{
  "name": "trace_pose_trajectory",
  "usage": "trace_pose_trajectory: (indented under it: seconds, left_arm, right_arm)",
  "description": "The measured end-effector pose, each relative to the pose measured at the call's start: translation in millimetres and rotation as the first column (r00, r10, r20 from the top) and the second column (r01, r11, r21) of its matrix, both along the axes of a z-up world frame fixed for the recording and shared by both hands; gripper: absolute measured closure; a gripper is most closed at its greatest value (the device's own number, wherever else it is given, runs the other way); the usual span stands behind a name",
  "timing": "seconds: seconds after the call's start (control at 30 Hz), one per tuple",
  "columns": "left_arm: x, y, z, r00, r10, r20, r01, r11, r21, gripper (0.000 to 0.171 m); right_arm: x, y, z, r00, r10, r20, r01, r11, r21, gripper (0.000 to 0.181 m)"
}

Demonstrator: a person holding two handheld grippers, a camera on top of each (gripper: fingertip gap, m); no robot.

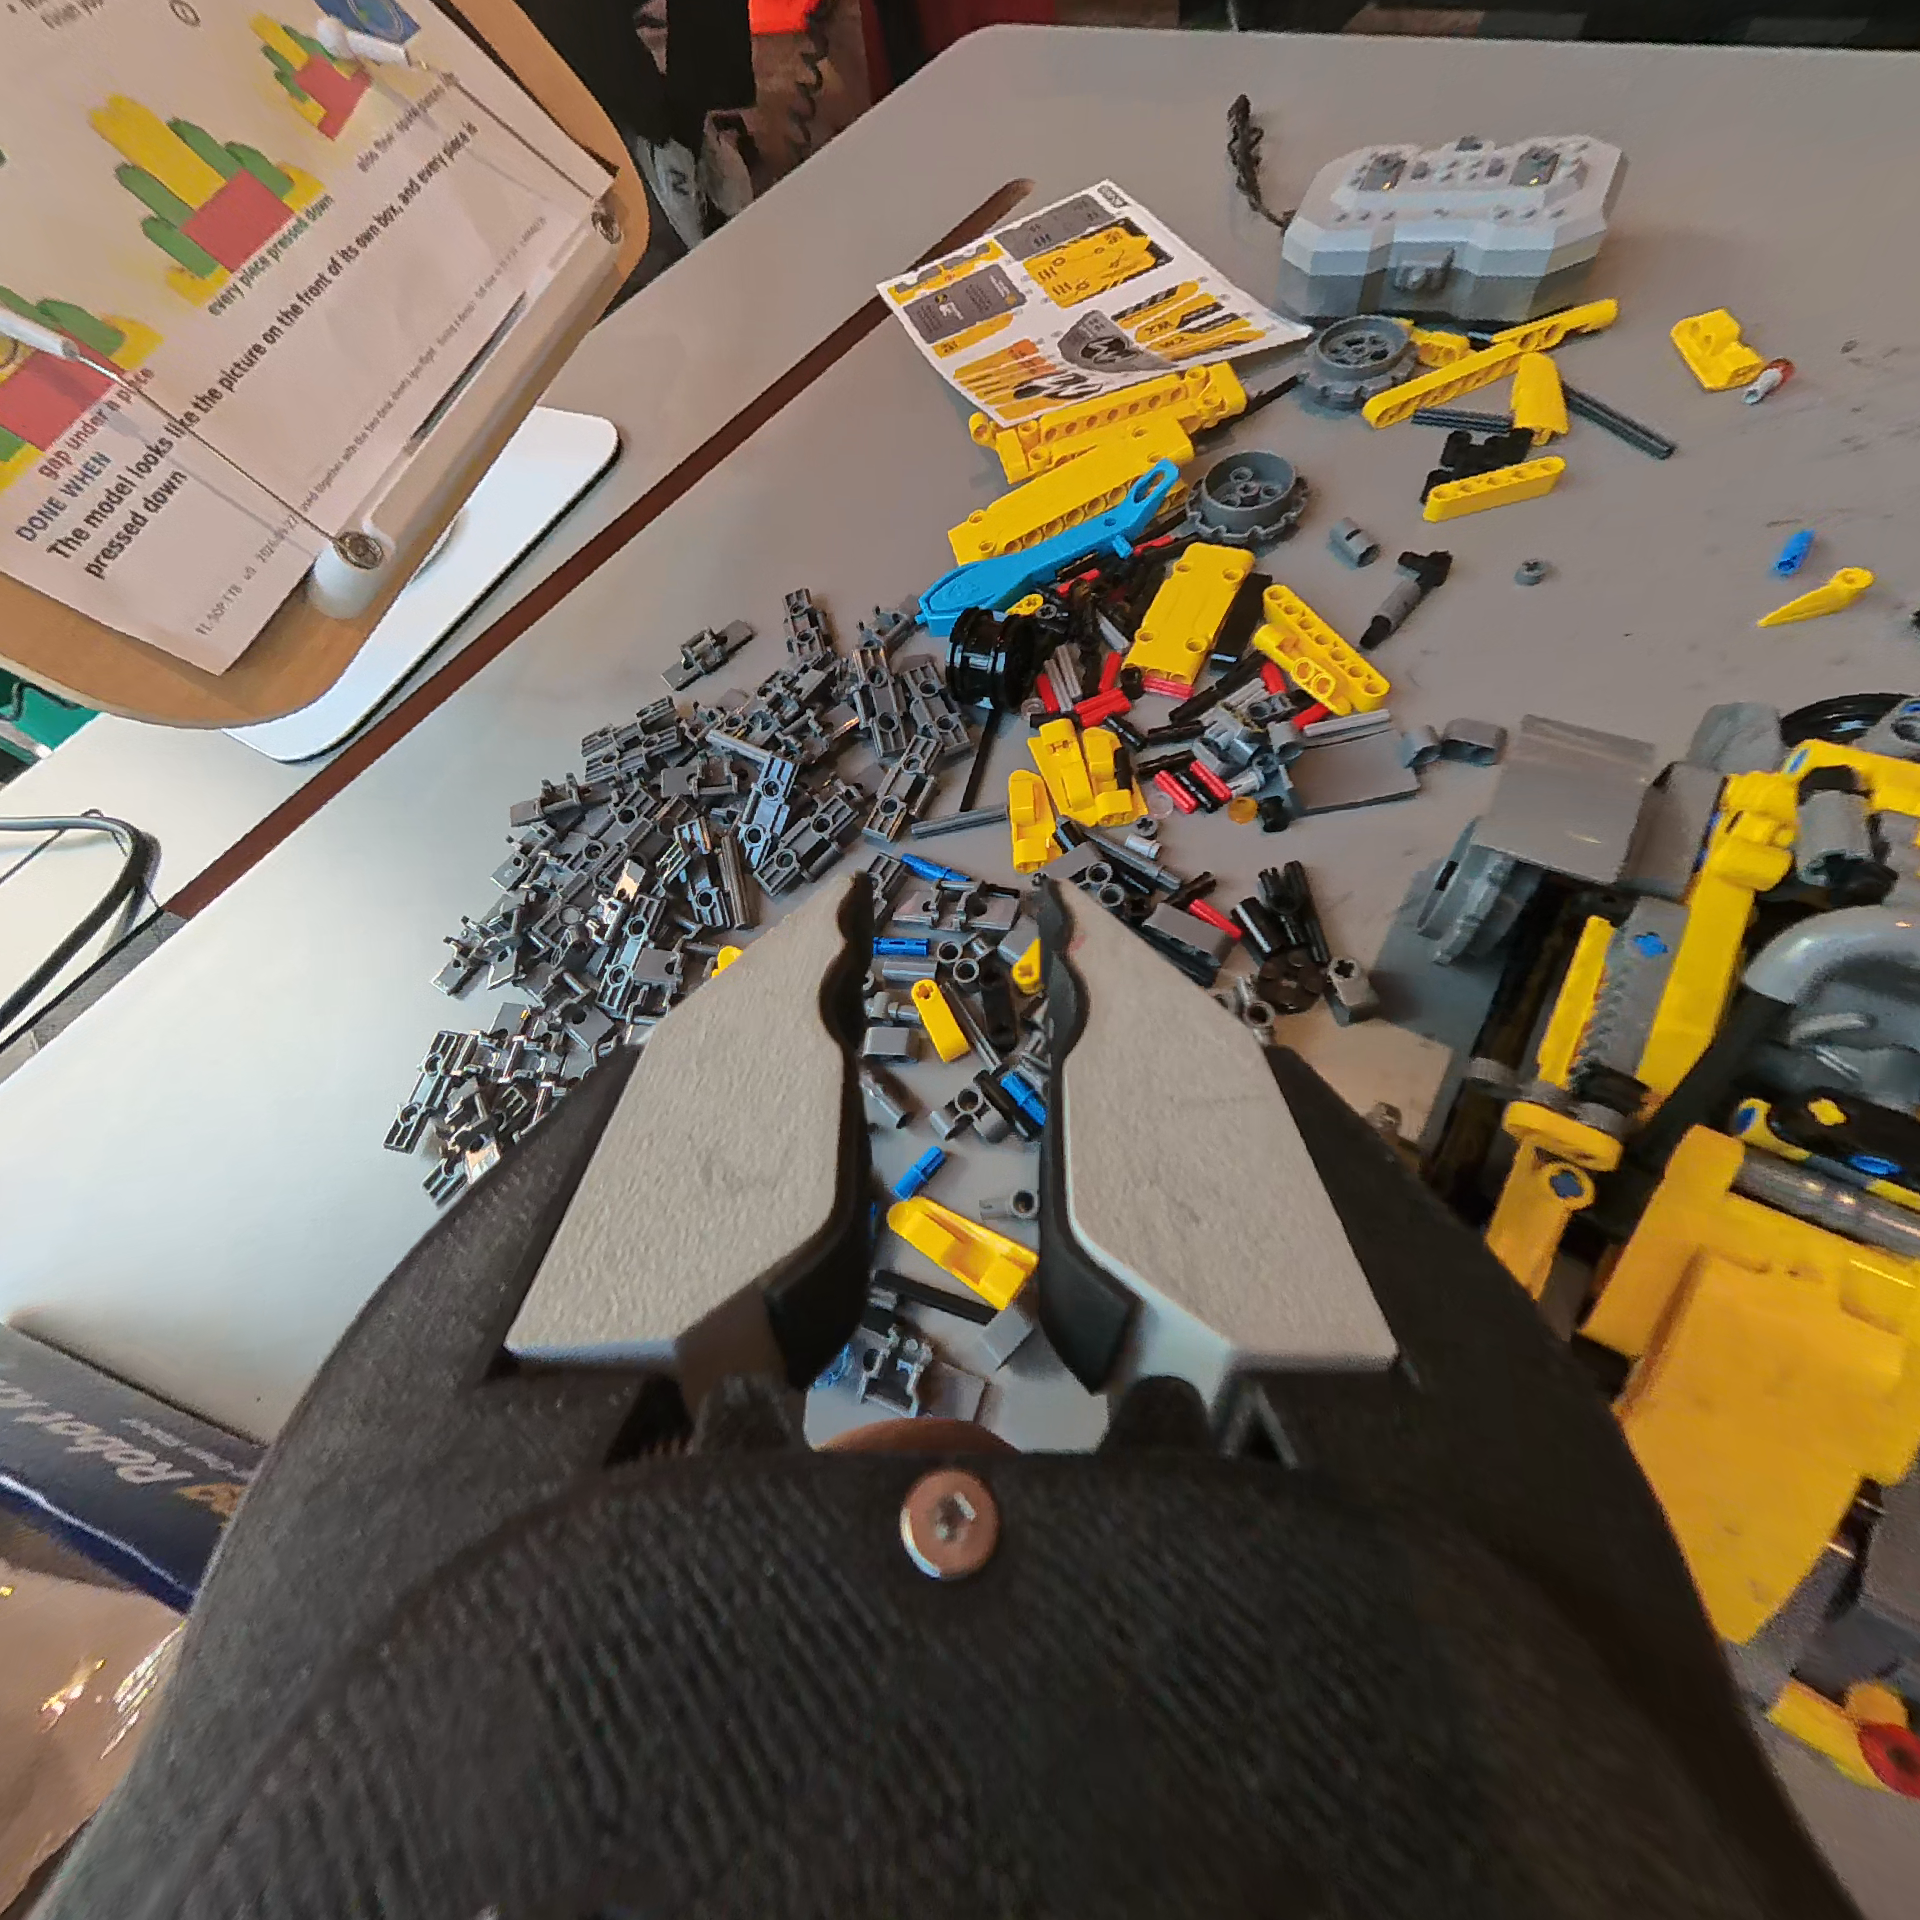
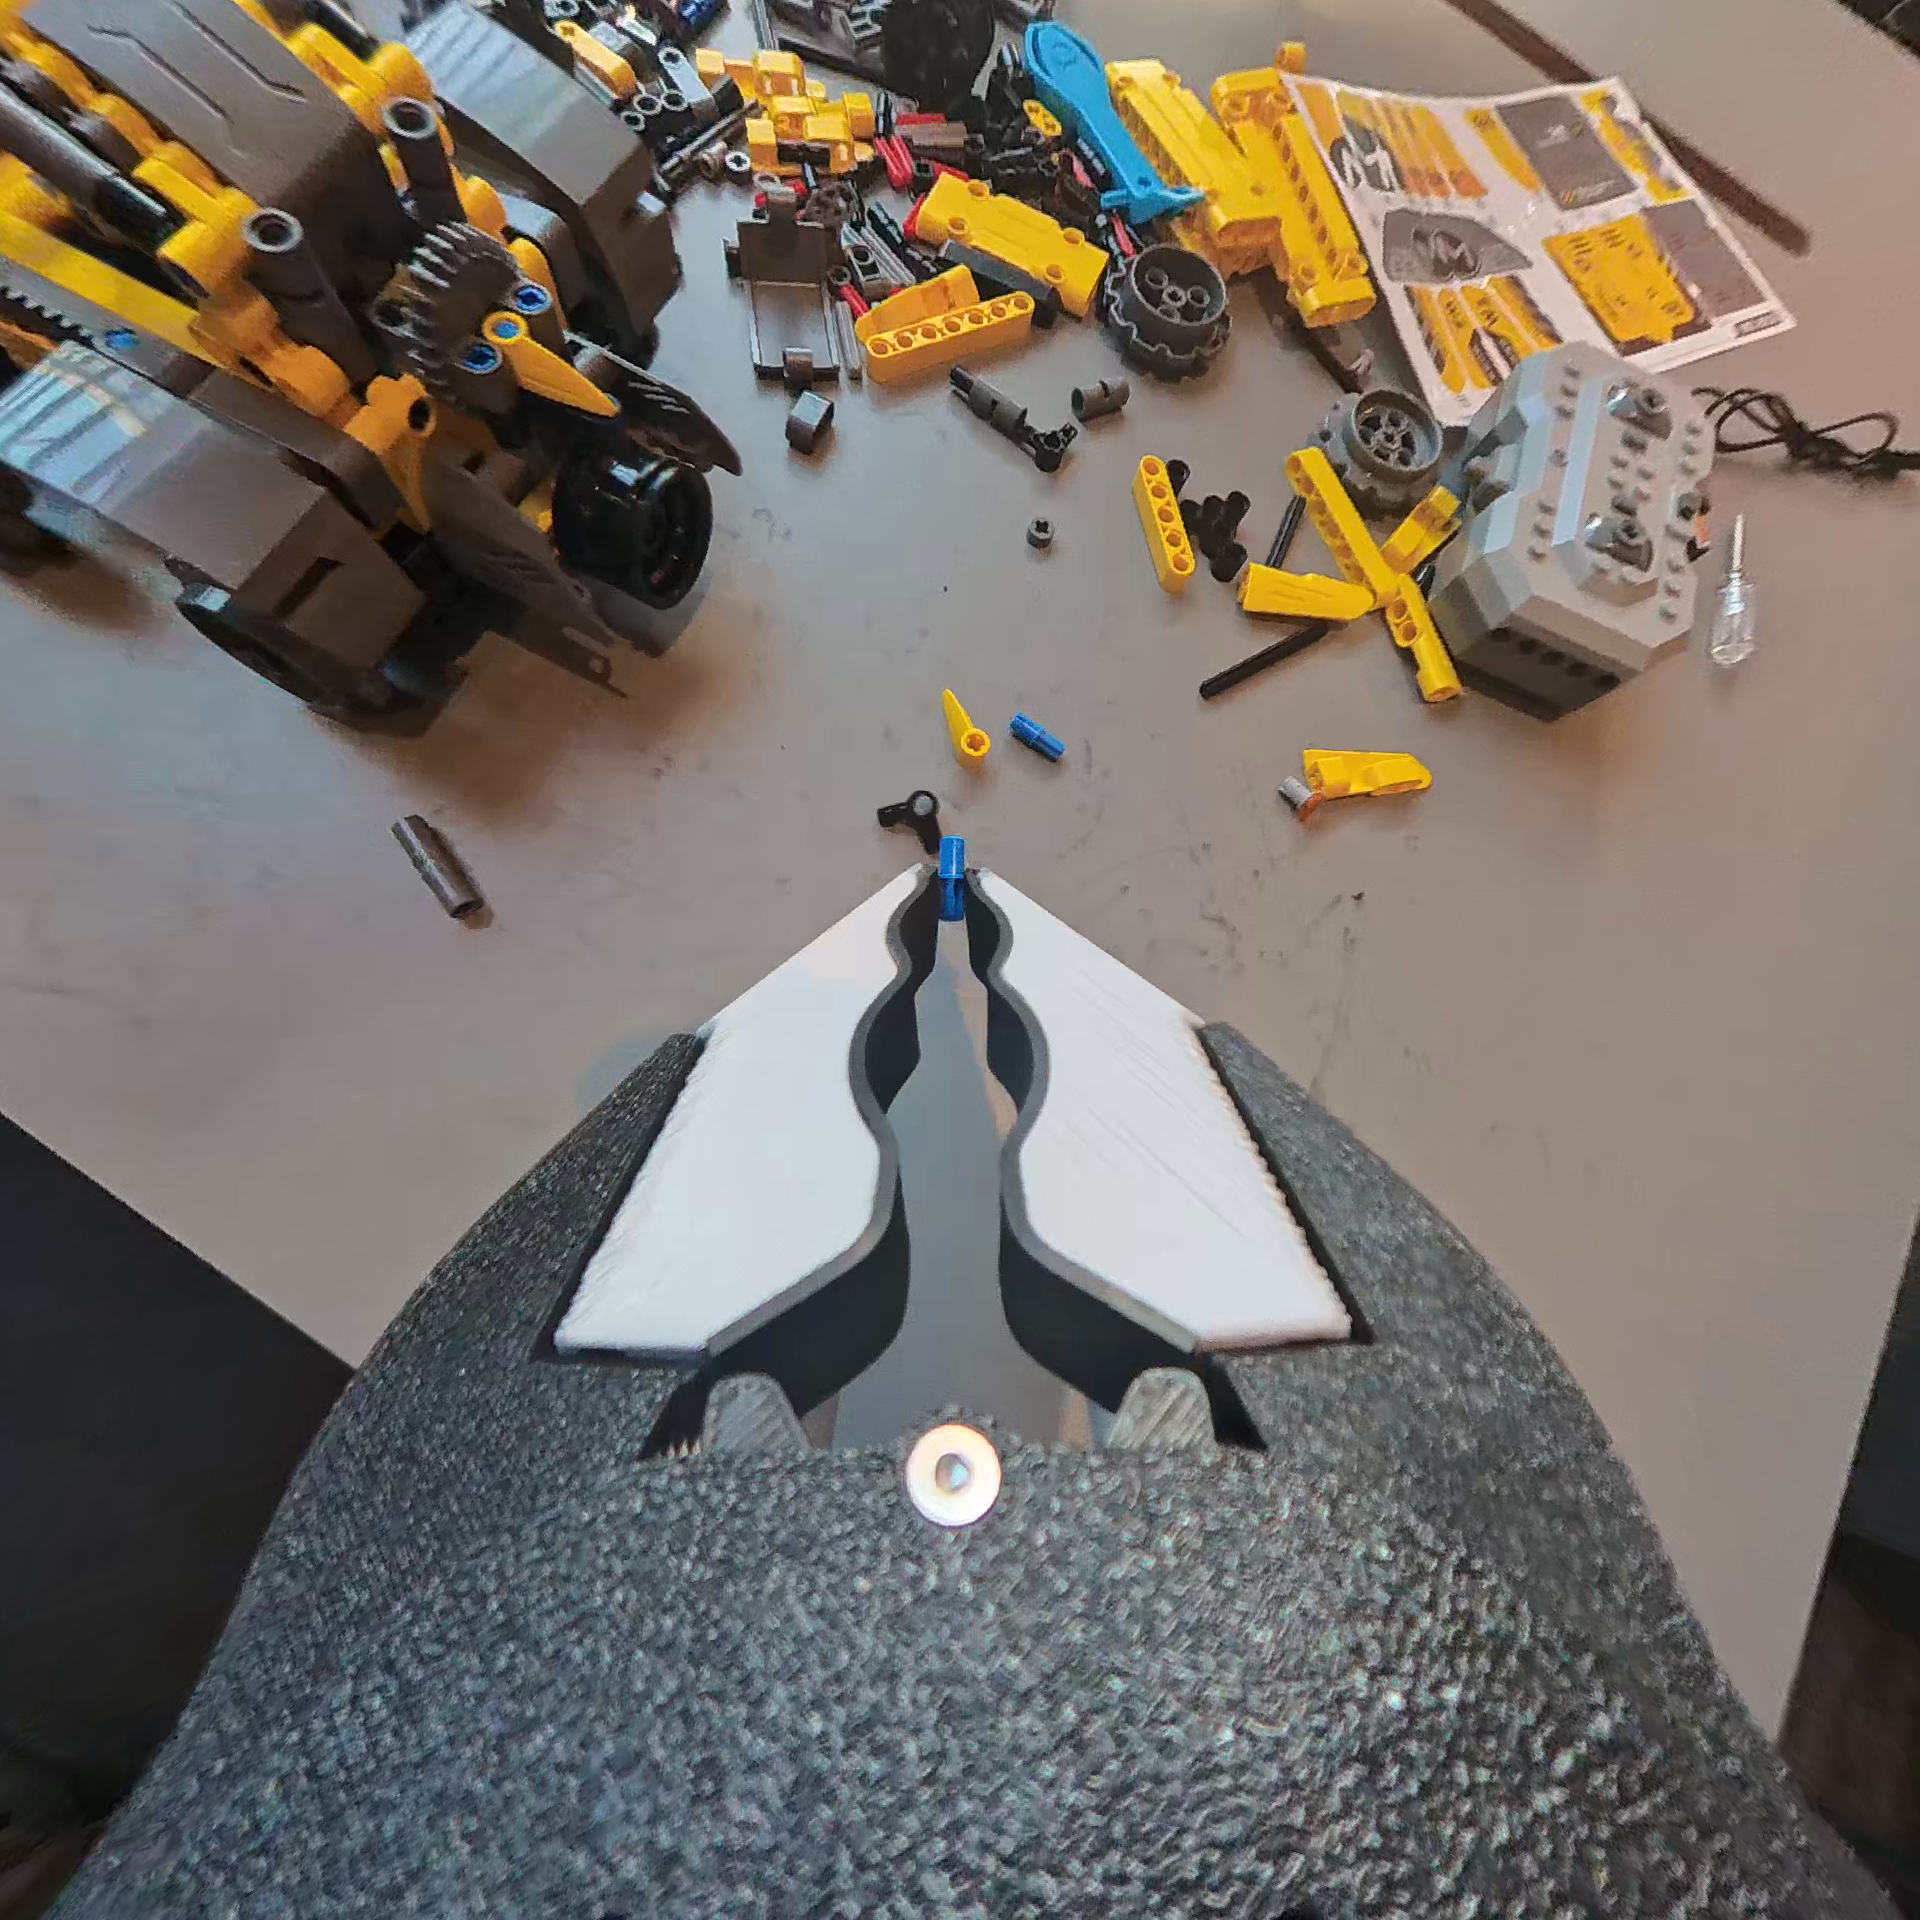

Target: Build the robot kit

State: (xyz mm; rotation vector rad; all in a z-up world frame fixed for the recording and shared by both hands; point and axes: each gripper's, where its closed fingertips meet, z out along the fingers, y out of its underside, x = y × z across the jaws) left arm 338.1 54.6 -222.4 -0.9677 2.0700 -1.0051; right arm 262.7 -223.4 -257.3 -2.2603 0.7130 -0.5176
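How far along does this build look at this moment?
Done: a yellow and grey model stands largely assembled. In hand: the right gripper pinches a blue pin; the left gripper hovers open over the loose parts. Left: a heap of grey links and yellow beams lies unused.

Grey table [image 1: 312,1143] carries loose dark-grey track links [image 1: 665,831], sticker sheet [image 1: 1091,301], grey battery box [image 1: 1455,223], part-built yellow vehicle [image 2: 312,343], blue separator tool [image 1: 1049,551].
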Motion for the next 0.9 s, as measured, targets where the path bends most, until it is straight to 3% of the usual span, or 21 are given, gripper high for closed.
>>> trace_pose_trajectory:
  seconds: [0.13,0.27,0.53,0.67,0.77,0.9]
  left_arm:
    - [-10,-12,-1,0.996,-0.083,-0.014,0.083,0.997,0.000,0.140]
    - [-34,-35,15,0.964,-0.267,0.012,0.267,0.959,-0.098,0.156]
    - [-51,-53,24,0.920,-0.389,0.052,0.393,0.912,-0.118,0.157]
    - [-87,-80,34,0.809,-0.586,0.050,0.579,0.780,-0.239,0.158]
    - [-95,-84,31,0.787,-0.615,0.042,0.612,0.772,-0.170,0.139]
    - [-127,-99,49,0.725,-0.686,0.058,0.680,0.701,-0.214,0.148]
  right_arm:
    - [-11,7,8,0.999,0.017,0.044,-0.017,1.000,0.005,0.179]
    - [-24,17,14,0.996,0.067,0.051,-0.069,0.997,0.021,0.179]
    - [-46,31,10,0.990,0.131,0.041,-0.133,0.990,0.043,0.179]
    - [-60,46,16,0.981,0.189,0.054,-0.192,0.978,0.077,0.179]
    - [-71,55,24,0.969,0.234,0.082,-0.241,0.967,0.085,0.179]
    - [-92,63,33,0.947,0.307,0.097,-0.316,0.943,0.102,0.179]
